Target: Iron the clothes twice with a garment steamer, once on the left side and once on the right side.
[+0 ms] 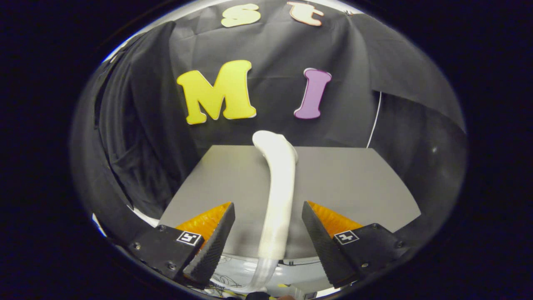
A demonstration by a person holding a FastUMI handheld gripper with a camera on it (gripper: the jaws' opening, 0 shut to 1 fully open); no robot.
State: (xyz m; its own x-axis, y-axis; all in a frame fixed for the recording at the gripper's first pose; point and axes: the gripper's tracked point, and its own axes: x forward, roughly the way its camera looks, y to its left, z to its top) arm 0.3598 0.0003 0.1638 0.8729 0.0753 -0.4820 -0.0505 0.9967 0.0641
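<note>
Hanging all around the back and sides was the booth's black cloth wall (pixel 137 125), full of folds, with a thin white cord (pixel 374 121) running down it on the right. Below the cloth sat a flat grey table (pixel 354 183), plain and bare on top, and its far edge met the cloth. A long white garment steamer (pixel 278 196) stood up in the middle of the gap between the gripper's two fingers. Its long body ran from down near the fingers up and away toward the wall, and its rounded top end curved over to the left. Lower down it turned into a clear ribbed hose (pixel 260 277). The gripper (pixel 268 221) was spread wide, with a finger on each side of the steamer and neither one touching it. Each finger had a small square black-and-white marker (pixel 189 238) on it, with no words to read.
</note>
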